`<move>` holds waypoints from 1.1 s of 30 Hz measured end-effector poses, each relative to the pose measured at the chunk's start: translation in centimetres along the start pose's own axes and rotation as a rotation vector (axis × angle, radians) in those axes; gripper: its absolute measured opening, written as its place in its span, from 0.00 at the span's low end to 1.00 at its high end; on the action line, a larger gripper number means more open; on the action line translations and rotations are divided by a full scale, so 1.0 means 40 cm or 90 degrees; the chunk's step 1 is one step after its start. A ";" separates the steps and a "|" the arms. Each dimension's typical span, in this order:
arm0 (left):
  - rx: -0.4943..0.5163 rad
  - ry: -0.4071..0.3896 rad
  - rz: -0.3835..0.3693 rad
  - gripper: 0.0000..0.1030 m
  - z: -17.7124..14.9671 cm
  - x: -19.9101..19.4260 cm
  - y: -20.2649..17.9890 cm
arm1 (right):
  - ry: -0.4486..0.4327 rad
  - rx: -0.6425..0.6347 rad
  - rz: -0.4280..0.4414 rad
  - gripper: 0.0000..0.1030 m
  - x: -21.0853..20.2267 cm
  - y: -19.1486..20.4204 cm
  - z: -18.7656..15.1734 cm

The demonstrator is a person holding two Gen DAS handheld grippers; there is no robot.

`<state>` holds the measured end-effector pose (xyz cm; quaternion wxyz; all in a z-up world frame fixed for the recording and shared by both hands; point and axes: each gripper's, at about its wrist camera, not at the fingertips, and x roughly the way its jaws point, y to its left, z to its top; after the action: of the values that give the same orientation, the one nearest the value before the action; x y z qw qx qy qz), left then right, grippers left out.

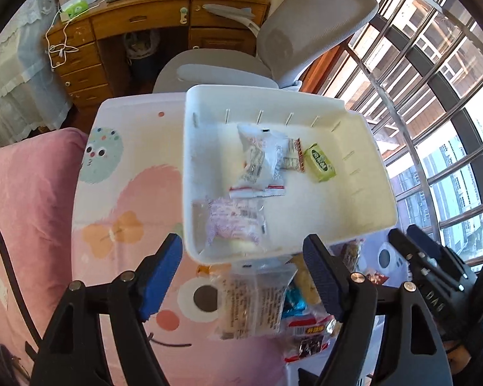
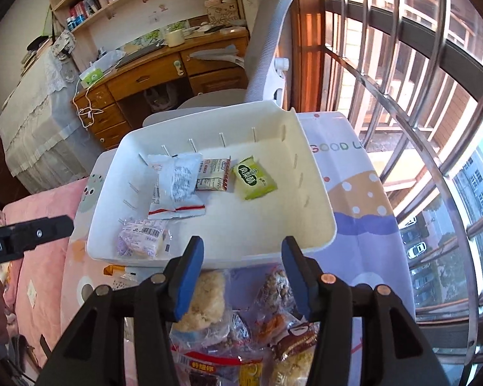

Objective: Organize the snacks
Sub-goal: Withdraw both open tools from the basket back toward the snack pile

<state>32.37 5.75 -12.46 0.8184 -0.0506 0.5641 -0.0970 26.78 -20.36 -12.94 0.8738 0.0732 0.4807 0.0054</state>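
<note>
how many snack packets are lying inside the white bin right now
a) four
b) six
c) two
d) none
a) The white bin holds four: a white packet with a red stripe, a small beige packet, a green packet and a purple-and-white packet in the near corner; the rest of the snacks lie outside it.

Black left gripper (image 1: 243, 276) and right gripper (image 2: 243, 276); blue pads; silver and copper screws
</note>
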 end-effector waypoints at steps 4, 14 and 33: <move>-0.006 -0.003 -0.011 0.74 -0.037 -0.031 0.017 | -0.009 0.022 -0.013 0.50 -0.043 -0.012 -0.021; 0.030 -0.022 -0.040 0.74 -0.170 -0.128 0.042 | -0.015 0.080 -0.035 0.56 -0.143 -0.018 -0.125; 0.112 -0.019 -0.062 0.74 -0.432 -0.233 0.070 | 0.000 0.150 -0.049 0.59 -0.264 0.043 -0.405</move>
<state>13.31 10.96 -10.68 0.8222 -0.0075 0.5382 -0.1849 7.60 -17.49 -12.38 0.8587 0.1569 0.4805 -0.0848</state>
